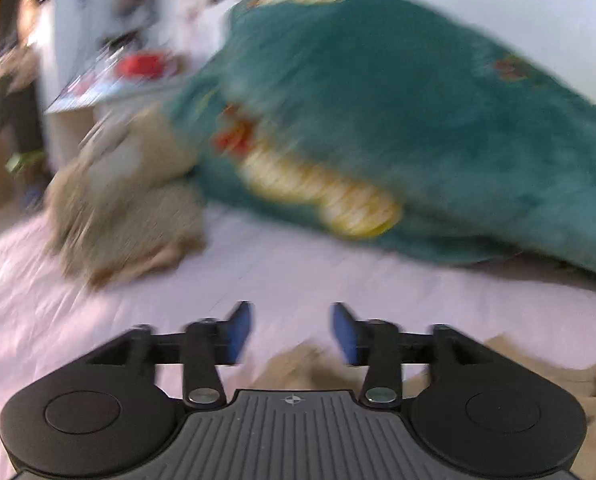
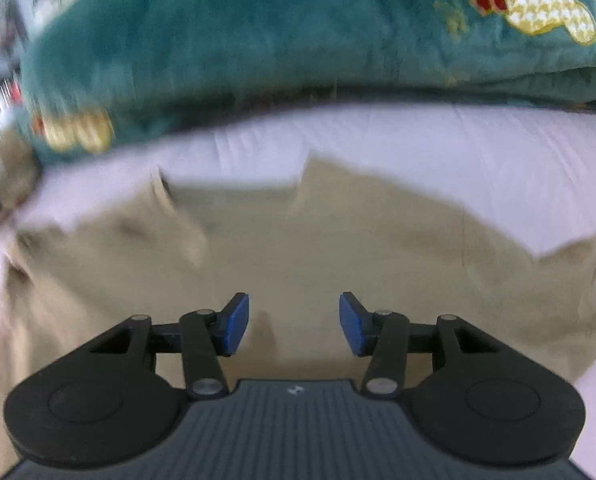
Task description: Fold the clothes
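While the tan garment (image 2: 298, 248) lies spread on the pale sheet (image 2: 458, 152), both the left gripper (image 1: 291, 330) and right gripper (image 2: 293, 322) hang released, holding nothing. Beyond it a teal plush blanket (image 2: 257, 40) is heaped, and a brown crumpled cloth (image 1: 121, 208) sits beside that.

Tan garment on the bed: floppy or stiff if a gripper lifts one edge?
Probably floppy: the tan garment lies creased on the sheet, with corners curled up. It looks thin, so likely light; a lifted edge would probably drape and drag the rest along. A push would more likely bunch it than slide it.

Tan garment (image 2: 298, 240) — spread flat, rumpled
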`<state>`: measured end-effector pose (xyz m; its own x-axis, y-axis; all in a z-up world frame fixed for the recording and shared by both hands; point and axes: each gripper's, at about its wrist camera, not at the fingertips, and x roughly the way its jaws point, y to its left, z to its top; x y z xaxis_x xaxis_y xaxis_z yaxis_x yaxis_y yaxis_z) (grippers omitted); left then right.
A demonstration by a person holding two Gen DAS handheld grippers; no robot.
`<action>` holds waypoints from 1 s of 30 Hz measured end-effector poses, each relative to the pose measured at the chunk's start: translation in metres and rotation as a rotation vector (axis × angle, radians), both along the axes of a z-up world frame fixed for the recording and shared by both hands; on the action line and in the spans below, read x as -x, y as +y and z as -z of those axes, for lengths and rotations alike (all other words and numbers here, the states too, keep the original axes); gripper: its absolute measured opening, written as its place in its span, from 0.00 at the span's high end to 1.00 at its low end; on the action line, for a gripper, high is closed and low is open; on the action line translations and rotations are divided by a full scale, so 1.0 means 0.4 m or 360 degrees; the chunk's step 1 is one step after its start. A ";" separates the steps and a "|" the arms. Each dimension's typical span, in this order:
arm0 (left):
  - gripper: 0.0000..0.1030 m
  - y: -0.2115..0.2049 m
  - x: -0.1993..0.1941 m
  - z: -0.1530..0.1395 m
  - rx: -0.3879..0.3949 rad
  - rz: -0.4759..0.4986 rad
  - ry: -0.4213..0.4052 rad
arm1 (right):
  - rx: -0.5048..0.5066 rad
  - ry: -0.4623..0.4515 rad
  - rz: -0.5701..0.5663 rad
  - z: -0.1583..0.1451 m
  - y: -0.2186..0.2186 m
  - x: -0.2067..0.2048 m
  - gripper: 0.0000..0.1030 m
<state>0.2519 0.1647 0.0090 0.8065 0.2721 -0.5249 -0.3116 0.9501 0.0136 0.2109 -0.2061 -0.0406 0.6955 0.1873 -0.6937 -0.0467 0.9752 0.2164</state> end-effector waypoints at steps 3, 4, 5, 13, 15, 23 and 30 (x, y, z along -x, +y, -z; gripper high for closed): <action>0.29 -0.097 -0.066 -0.043 0.0149 0.0392 -0.0023 | 0.0015 -0.0061 0.0079 -0.044 -0.051 -0.059 0.51; 0.28 -0.142 -0.101 -0.032 0.0173 0.0511 0.0039 | 0.0063 -0.0060 0.0104 -0.049 -0.061 -0.087 0.50; 0.28 -0.194 -0.133 -0.011 0.0136 0.0597 0.0089 | 0.0109 -0.0052 0.0118 -0.050 -0.070 -0.115 0.50; 0.28 -0.359 -0.313 0.198 -0.0225 0.0712 0.0462 | 0.0407 0.0079 -0.0121 0.039 -0.029 -0.245 0.50; 0.28 -0.365 -0.342 0.248 -0.0308 0.0783 0.0607 | 0.0462 0.0107 -0.0159 0.062 -0.015 -0.268 0.50; 0.56 -0.343 -0.340 0.253 -0.0242 0.0907 0.0525 | 0.0491 0.0206 -0.0249 0.128 0.017 -0.298 0.69; 0.85 -0.369 -0.329 0.244 -0.0155 0.0942 0.0497 | 0.0591 0.0045 -0.0212 0.116 0.021 -0.274 0.99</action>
